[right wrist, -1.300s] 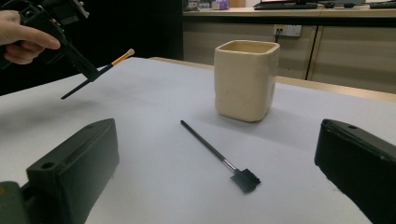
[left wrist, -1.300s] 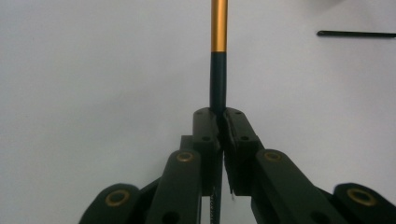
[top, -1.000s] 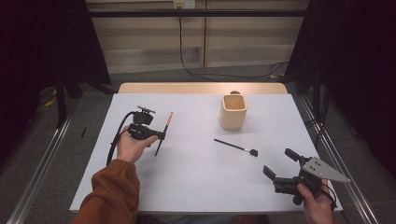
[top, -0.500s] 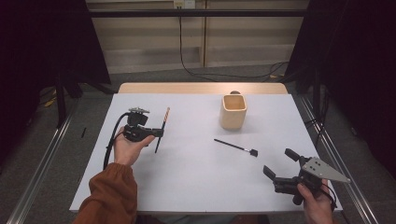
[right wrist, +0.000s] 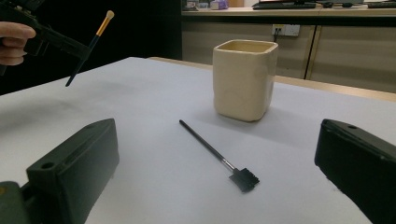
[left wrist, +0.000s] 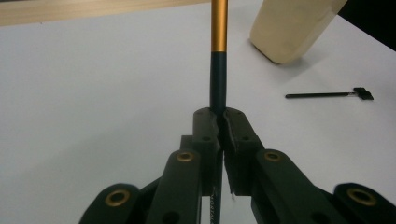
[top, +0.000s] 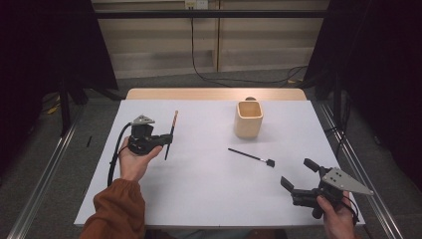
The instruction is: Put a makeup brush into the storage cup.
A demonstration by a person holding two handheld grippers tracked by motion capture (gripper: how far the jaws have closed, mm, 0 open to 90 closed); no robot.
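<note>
Gold-banded brush point(left wrist: 218, 56) pinched thin in my left tool point(top: 160, 140); could've swivelled, missed cup point(top: 248, 118). Right tool point(top: 297, 174) gaped empty.

Bright table, dark surroundings, soft shadows

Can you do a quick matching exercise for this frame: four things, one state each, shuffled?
Things:
1. brush
2. comb tool
3. cup
4. right hand-held gripper

States:
A. open, holding nothing
B. lying flat on the table
C. clamped in the left hand-held gripper, off the table
D. upright near the far edge

Pairs: 1-C, 2-B, 3-D, 4-A
</note>
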